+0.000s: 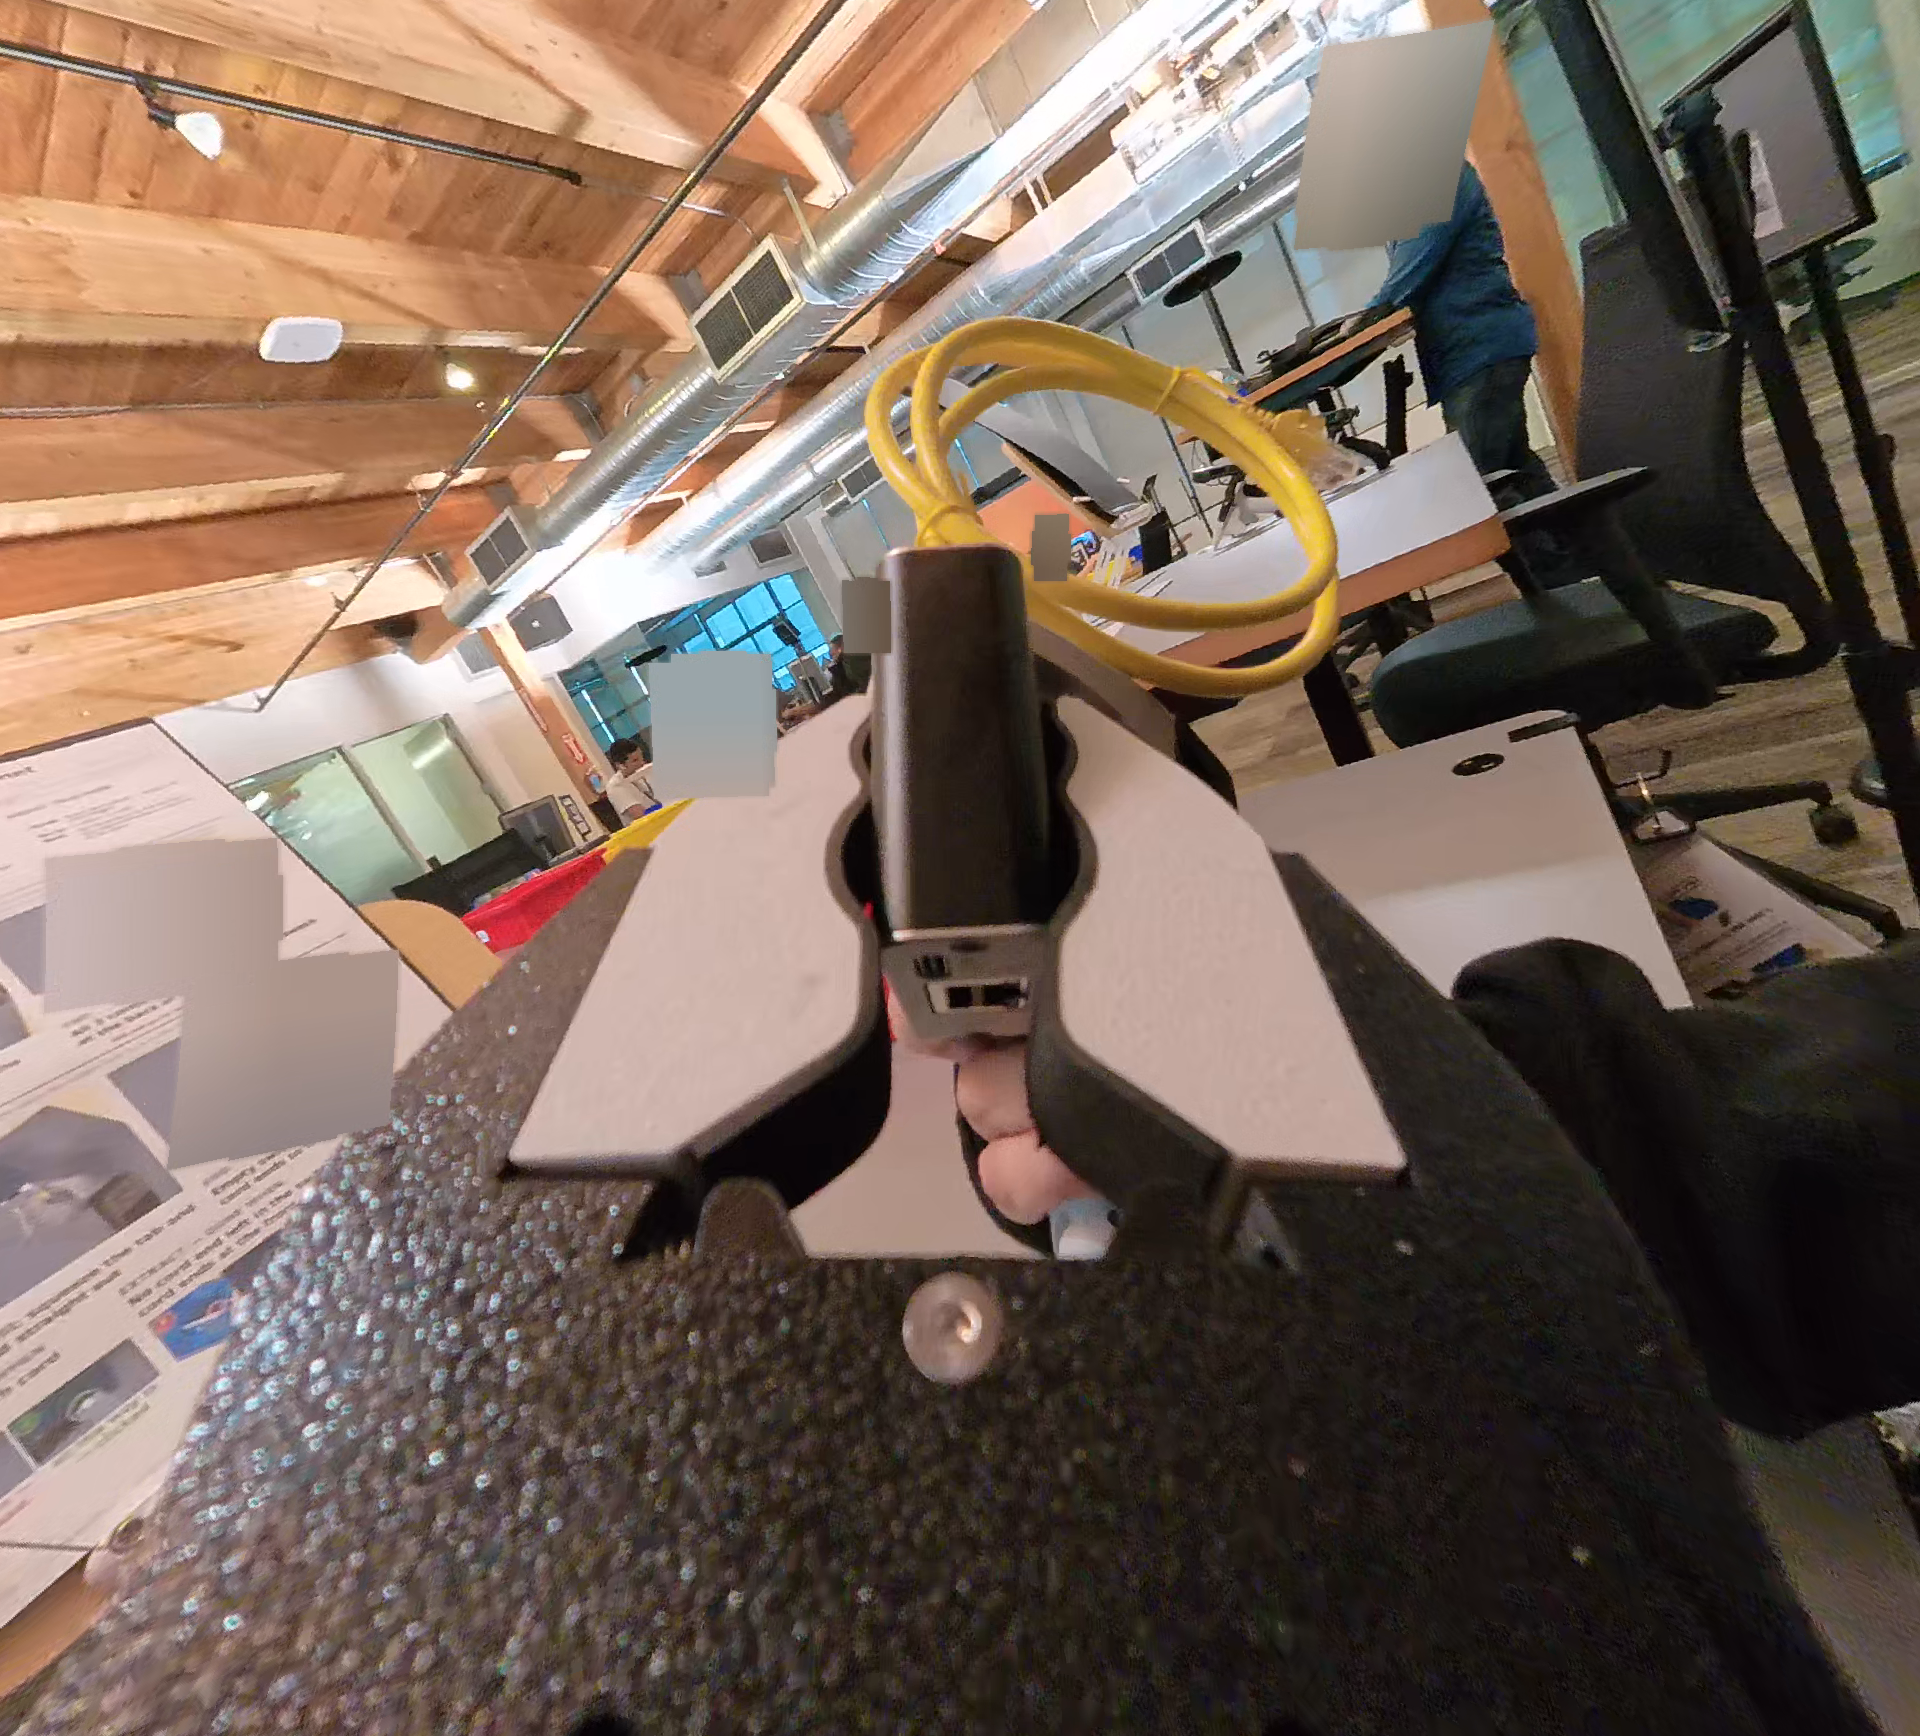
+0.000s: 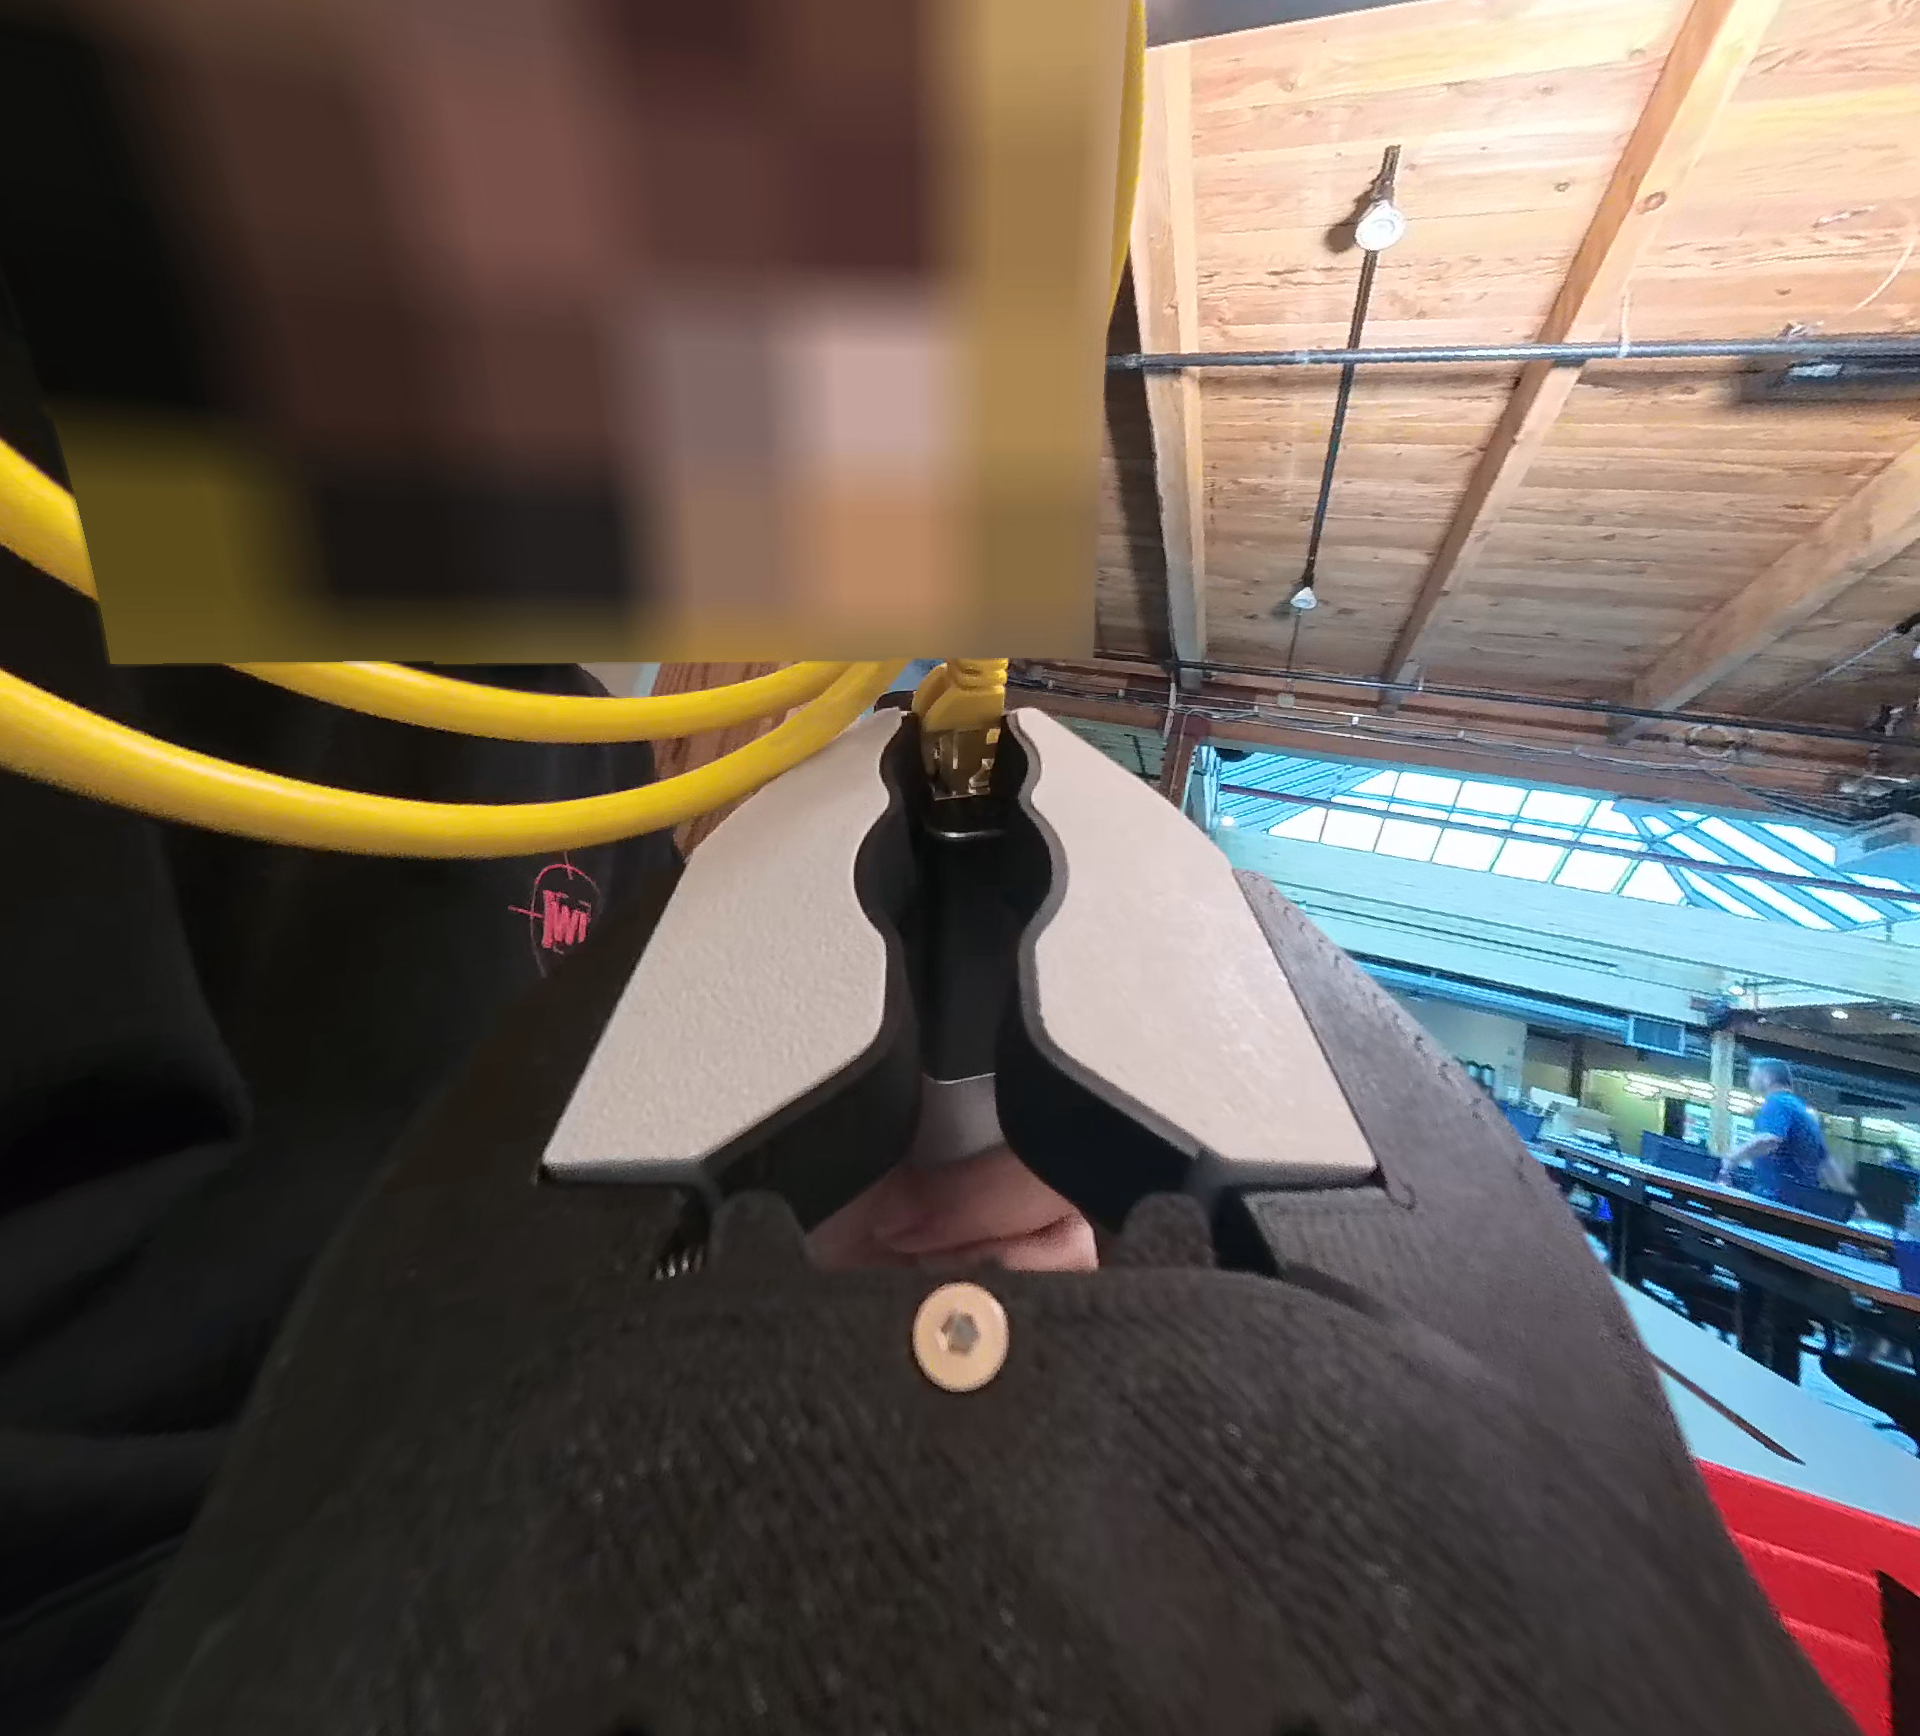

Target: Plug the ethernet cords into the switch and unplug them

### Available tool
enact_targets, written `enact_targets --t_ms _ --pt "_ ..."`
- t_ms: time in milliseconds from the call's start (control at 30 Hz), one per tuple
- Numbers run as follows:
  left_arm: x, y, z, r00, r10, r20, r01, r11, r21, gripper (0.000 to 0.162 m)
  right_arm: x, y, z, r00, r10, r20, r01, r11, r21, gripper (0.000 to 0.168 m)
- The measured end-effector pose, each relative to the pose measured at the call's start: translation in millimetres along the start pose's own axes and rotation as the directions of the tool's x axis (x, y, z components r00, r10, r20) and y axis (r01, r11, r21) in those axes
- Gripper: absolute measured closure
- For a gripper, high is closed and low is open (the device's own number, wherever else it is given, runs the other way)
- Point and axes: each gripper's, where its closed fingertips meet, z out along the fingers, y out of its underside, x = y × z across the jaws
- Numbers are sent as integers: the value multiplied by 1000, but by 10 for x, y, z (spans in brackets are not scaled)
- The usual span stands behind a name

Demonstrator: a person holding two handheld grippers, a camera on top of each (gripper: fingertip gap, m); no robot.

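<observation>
The left tongs clench the dark switch aloft. The right tongs seem clamped on it too, beside the yellow cord plug. Opposed pulling could strain the latch or twist the switch loose.

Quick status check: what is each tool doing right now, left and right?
Left tool: closed on the black switch, yellow ethernet cord looping from its far end.
Right tool: closed on a slim black body with the cord's plug at its tip.
</observation>
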Motion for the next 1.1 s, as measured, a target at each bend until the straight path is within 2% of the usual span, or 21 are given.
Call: enact_targets --t_ms 167,400,500,633,733,833,900,967,1000,1100 --pt "-54 74 11 999 -34 28 36 998 -44 135 57 3 -24 999 -4 -36 3 1000 -24 154" --pt "-157 215 12 972 -228 52 231 971 -56 136 233 56 -112 990 51 -129 -53 999 -11 154" --pt "-200 297 2 970 -237 57 241 967 -84 135 297 94 -167 984 92 -154 -92 996 3 154" --pt "-268 393 -31 984 -163 72 172 976 -132 135 383 154 -221 971 144 -192 -140 990 34 154" --pt "-322 466 -52 946 -316 76 323 940 -108 136 481 211 -266 955 172 -243 -166 985 43 154" --pt "-348 536 -53 863 -504 46 506 860 -70 136 551 253 -322 940 167 -296 -169 986 19 155" --pt "-359 607 -59 874 -483 59 486 868 -102 136 580 284 -364 932 165 -322 -175 985 -3 155" --pt "-361 657 -62 922 -378 81 387 908 -163 135 581 284 -381 933 162 -322 -176 984 -16 155" --pt "-365 665 -63 923 -375 80 384 907 -172 135 589 282 -382 933 145 -329 -162 987 -24 155" --pt "-385 687 -76 829 -557 52 560 822 -107 136 647 325 -392 922 140 -360 -167 985 -42 155"
